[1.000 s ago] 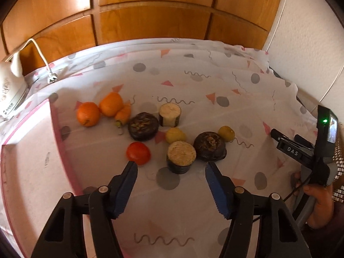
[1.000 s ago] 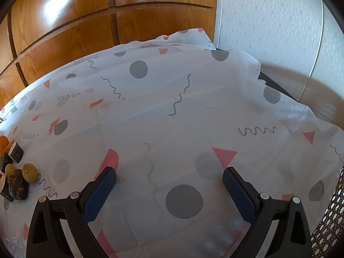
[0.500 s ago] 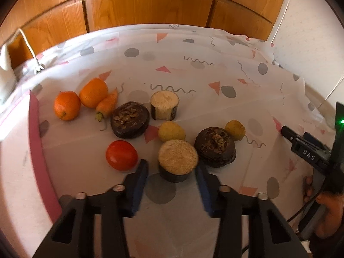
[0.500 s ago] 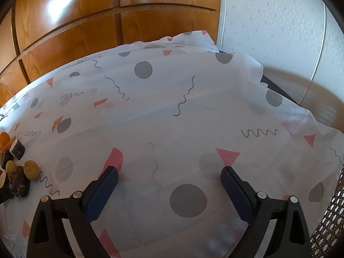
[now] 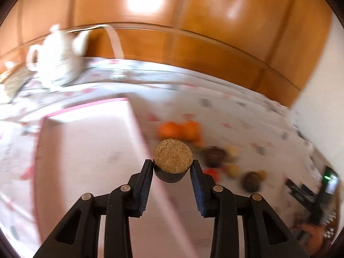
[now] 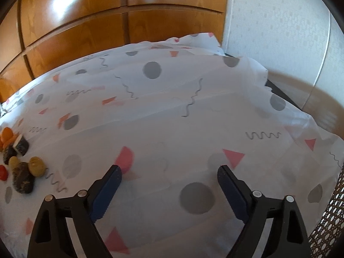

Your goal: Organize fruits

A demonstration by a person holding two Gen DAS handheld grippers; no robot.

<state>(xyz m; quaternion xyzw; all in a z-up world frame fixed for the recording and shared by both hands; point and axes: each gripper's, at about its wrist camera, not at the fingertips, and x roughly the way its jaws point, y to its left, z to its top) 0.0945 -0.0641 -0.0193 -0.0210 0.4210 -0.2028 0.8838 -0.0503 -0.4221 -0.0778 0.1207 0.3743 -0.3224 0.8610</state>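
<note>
Right now the left gripper (image 5: pixel 173 167) is closed on a dark-skinned cut piece (image 5: pixel 172 160) with a pale, grainy top face, gripped across its sides near the fingertips and carried in the air above the edge of the pink tray (image 5: pixel 86 150). The rest of the fruit sits on the patterned cloth (image 6: pixel 193 118) over the table: two oranges (image 5: pixel 178 130) behind the held piece, dark rounds (image 5: pixel 215 155) and small yellow pieces to the right, a red one partly hidden by the gripper finger. The left wrist view is heavily smeared, so exact spacing is hard to read. The right gripper (image 6: pixel 169 176) hangs wide open over bare cloth, holding nothing, well apart from the cluster at its left. The main risk, as I judge it, is the hold itself: the piece sits high between the tips, and a quick swing could let it rotate or slip out short of the tray. Letting go too early could drop it on the tray's raised pink rim and send it rolling back into the oranges. A white teapot (image 5: pixel 58 58) stands behind the tray, so an overshoot might knock it.
</note>
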